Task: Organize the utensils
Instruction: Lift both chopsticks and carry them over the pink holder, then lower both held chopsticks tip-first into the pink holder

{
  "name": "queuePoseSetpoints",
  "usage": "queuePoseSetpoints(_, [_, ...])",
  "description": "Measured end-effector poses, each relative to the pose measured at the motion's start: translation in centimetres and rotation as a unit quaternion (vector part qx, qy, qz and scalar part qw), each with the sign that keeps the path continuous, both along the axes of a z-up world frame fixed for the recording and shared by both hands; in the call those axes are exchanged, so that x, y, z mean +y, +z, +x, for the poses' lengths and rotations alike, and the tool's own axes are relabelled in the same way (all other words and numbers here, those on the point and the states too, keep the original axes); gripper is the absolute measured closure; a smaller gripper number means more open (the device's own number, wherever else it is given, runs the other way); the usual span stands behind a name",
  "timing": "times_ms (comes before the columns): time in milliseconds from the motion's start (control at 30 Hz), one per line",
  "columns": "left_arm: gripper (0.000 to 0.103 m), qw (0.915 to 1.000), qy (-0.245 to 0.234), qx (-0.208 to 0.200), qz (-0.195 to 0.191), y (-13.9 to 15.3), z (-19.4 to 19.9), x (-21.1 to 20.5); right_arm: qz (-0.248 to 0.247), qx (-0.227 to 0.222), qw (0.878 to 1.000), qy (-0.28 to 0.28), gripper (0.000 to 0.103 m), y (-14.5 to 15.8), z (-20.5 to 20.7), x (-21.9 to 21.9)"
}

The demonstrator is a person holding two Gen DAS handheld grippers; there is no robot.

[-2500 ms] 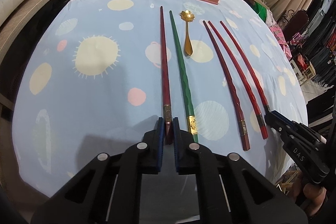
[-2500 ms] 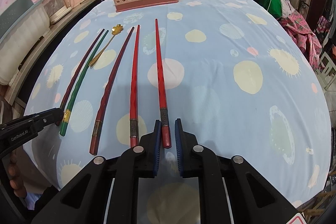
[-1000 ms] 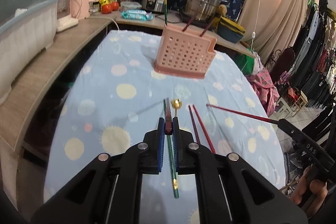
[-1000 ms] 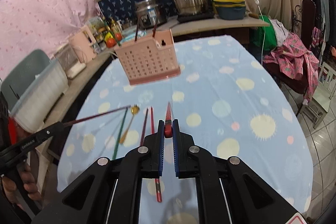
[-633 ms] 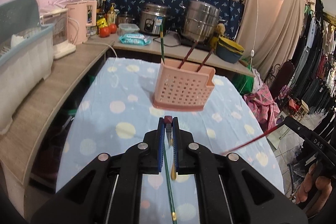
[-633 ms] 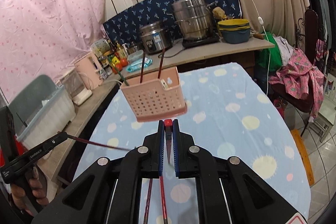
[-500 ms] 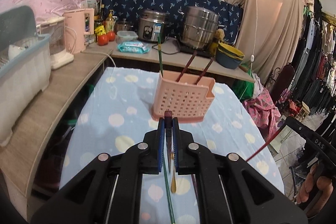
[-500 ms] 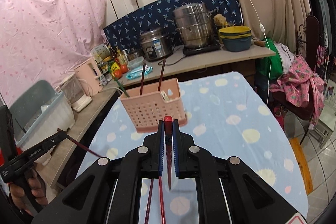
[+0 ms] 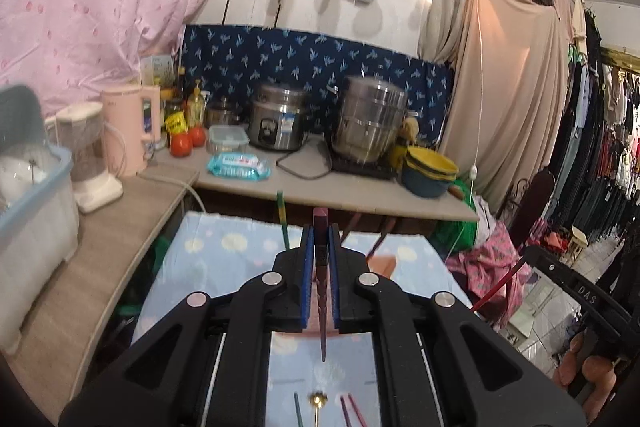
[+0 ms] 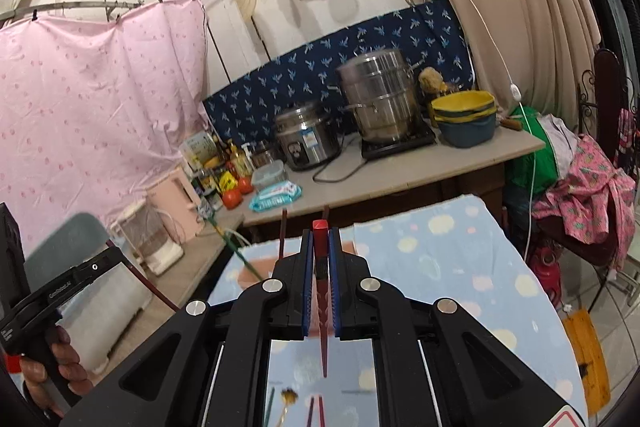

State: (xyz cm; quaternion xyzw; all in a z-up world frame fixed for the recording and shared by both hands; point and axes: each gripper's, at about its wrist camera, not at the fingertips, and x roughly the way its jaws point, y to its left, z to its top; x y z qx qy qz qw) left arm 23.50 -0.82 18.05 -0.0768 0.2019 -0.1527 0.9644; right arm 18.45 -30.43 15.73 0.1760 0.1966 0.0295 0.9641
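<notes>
Left gripper (image 9: 321,259): clenched on a dark red chopstick (image 9: 322,311), pinched near its blunt end. Right gripper (image 10: 321,263): clenched on a bright red chopstick (image 10: 322,323), held the same way. Both sticks are off the surface (image 10: 452,259).

Orientation: each stick's long axis runs roughly 12 to 6 o'clock in its wrist view. The blunt end stands just above the pads at 12. The tapered tip hangs toward 6, pointing down and back toward you.

The pink holder (image 9: 382,263) sits just beyond the left gripper, mostly hidden behind it. A green stick (image 9: 282,217) and two reddish ones already stand in it. In the right view, only a slice of the holder shows at about 10 o'clock of that gripper.

Judgement for this step: you should keep both grips firm, bring each tip over the holder's open top, and let the stick go in tip first. Take one hand at a time; the standing sticks lean, and a lowered tip could knock them.

Remaining on the surface at 6 o'clock: a gold spoon (image 9: 319,401) and more sticks.
</notes>
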Motion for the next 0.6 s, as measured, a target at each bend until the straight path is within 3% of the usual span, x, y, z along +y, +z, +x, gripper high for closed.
queuePoseSetpoints(300, [0.096, 0.9981, 0.013, -0.06, 0.003, 4.2, 4.7, -1.4, 0.028, -0.033, 0.999, -0.003, 0.096, 3.2, 6.7, -0.4])
queuePoseSetpoints(600, [0.096, 0.9988, 0.02, -0.042, 0.012, 2.2, 8.2, -2.1, 0.052, -0.029, 0.998, -0.005, 0.096, 2.2, 11.2, 0.2])
